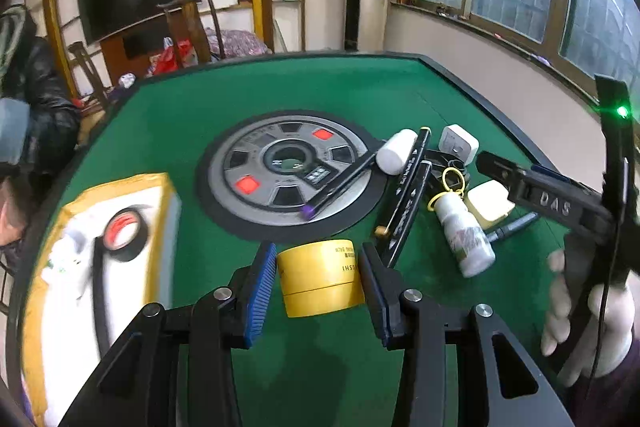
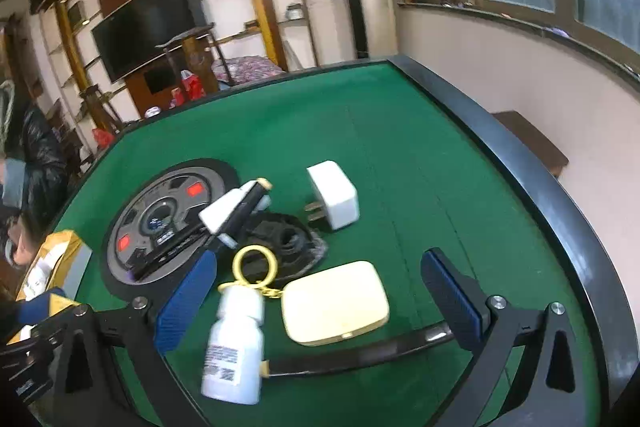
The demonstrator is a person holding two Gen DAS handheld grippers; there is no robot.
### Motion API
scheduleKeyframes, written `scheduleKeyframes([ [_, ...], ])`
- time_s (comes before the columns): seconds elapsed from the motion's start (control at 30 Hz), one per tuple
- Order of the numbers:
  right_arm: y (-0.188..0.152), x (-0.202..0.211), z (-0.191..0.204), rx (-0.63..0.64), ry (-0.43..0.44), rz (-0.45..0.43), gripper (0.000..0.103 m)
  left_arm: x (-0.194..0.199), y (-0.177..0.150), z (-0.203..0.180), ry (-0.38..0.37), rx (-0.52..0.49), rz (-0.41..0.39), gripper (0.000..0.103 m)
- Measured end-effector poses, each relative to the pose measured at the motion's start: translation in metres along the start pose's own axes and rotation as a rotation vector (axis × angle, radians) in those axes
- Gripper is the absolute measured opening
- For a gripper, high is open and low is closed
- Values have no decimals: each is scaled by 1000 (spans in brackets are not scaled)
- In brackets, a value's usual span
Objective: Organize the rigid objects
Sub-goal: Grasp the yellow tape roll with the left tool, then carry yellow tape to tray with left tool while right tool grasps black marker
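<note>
Table felt [image 1: 248, 83] green, black rim. Jar [image 1: 320, 277] yellow. Gripper pads [image 1: 260, 291] blue, ribbed. Charger [image 2: 334, 195] white. Case [image 2: 336, 301] cream. Bottle [image 2: 236, 347] white; ring [image 2: 255, 265] yellow.

Blur, cut edges and covered parts across both wrist views.

Left wrist view: the yellow-rimmed white tray [image 1: 158, 187] smears with motion blur and runs off the left edge, and the black tape roll with red core [image 1: 124, 233] inside it is blurred too. The print on the squat yellow round tin [image 1: 320, 277] is too small to read. Right wrist view: the white plastic bottle with printed label [image 2: 234, 351] is blurred, its label unreadable, and it covers one end of the long dark pen [image 2: 360, 351]. The person in a black jacket [image 2: 36, 151] is cut by the left edge.
</note>
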State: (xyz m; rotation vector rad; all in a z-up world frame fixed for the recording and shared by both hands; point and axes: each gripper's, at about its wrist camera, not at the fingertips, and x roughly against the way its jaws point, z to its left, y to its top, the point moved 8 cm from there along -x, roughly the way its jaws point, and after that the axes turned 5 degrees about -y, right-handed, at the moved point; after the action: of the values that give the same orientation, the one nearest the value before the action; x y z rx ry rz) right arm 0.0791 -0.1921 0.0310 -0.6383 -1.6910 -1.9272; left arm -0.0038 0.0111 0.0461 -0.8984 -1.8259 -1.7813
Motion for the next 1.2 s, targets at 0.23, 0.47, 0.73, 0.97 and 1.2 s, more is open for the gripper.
scheduleKeyframes([
  [0.23,-5,30,72,30,280,110,93,46,-8,51,2,95,-42,44],
  [0.47,-27,-1,117,83,221,271,73,69,-26,93,30,166,-75,45],
  [0.73,-43,-46,112,143,-46,293,48,80,-41,137,75,277,-112,45],
  [0.97,-58,-41,122,125,35,331,27,76,-53,150,59,329,-105,45],
  [1.2,-63,-1,115,69,181,338,20,68,-60,159,50,355,-93,45],
])
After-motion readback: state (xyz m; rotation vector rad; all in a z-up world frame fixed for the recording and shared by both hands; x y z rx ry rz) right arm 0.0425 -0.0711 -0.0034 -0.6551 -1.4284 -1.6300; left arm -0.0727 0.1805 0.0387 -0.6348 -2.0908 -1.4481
